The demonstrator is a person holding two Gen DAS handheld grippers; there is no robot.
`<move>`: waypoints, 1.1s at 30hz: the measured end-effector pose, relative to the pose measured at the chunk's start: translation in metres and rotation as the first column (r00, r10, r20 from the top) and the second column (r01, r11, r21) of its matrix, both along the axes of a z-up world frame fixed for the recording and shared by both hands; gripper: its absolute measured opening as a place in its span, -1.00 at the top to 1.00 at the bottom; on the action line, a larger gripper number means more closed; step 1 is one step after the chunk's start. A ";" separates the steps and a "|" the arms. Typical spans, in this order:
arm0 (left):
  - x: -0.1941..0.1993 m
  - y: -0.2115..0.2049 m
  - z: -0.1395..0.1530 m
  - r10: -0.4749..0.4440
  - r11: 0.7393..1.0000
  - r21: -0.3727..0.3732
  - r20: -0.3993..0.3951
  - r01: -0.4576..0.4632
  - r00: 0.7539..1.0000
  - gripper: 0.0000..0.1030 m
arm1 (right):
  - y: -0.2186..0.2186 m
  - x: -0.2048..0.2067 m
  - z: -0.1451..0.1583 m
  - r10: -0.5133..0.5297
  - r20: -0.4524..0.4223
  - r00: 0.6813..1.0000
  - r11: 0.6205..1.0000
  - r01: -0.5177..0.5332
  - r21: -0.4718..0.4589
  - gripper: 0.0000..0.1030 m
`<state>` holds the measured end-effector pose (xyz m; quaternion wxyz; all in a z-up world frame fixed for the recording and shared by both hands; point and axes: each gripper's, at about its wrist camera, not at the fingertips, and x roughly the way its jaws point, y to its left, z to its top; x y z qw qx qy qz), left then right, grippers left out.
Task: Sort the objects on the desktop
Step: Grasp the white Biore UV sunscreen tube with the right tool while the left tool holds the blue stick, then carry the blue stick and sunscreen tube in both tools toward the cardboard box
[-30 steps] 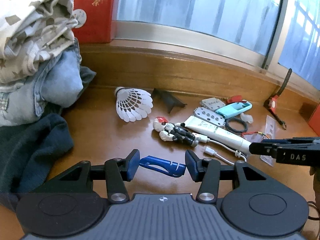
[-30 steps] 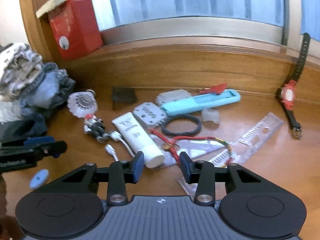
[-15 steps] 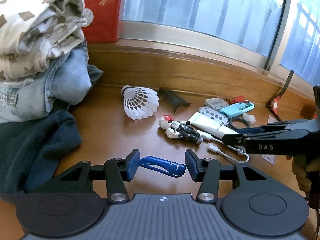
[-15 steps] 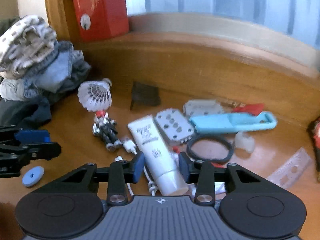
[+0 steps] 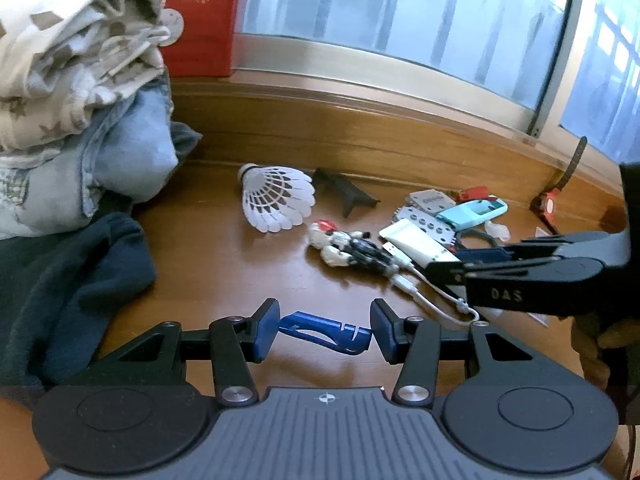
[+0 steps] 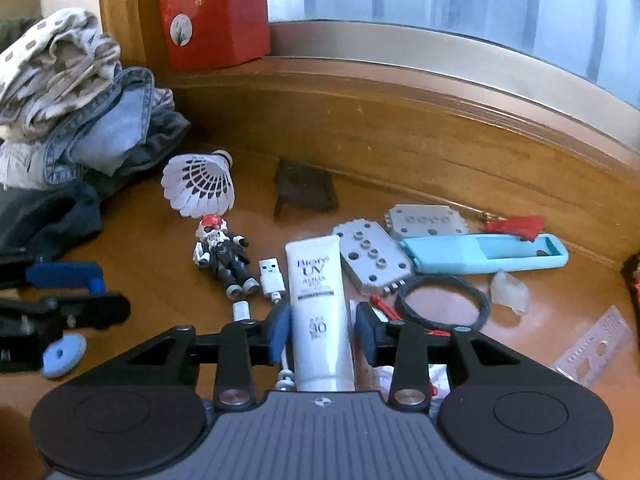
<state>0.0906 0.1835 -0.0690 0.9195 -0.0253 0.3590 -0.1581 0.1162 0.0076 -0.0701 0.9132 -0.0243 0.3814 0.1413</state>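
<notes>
Left wrist view first: my left gripper has its pads on either end of a blue clip, which spans the gap crosswise, so I read it as clamped on the clip, above the desk. Ahead of it lie a shuttlecock, a toy figure and a white cable. A clothes pile fills the left side, with a red box on the sill behind it. My right gripper comes in from the right, low over the cable and the end of the tube.

From the right wrist I see that gripper's blue pads either side of the white tube, with a clear gap on each side, so the jaws stand apart and hold nothing. The tube lies lengthways between them, cap end hidden under the gripper body. Just left of it sit the cable's USB plug and the figure; the shuttlecock is beyond the figure. Right of the tube are two grey perforated plates, a teal case touching the farther plate, a black ring, a small clear piece and a clear ruler at the edge. A dark stand sits near the back wall. A blue disc lies on the desk at far left, partly behind the left gripper.
</notes>
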 end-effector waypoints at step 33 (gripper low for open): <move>-0.038 -0.055 0.010 -0.160 0.987 0.015 0.019 0.160 0.987 0.02 | -0.069 -0.105 0.032 -0.203 -0.042 0.978 0.942 0.207 0.263 0.37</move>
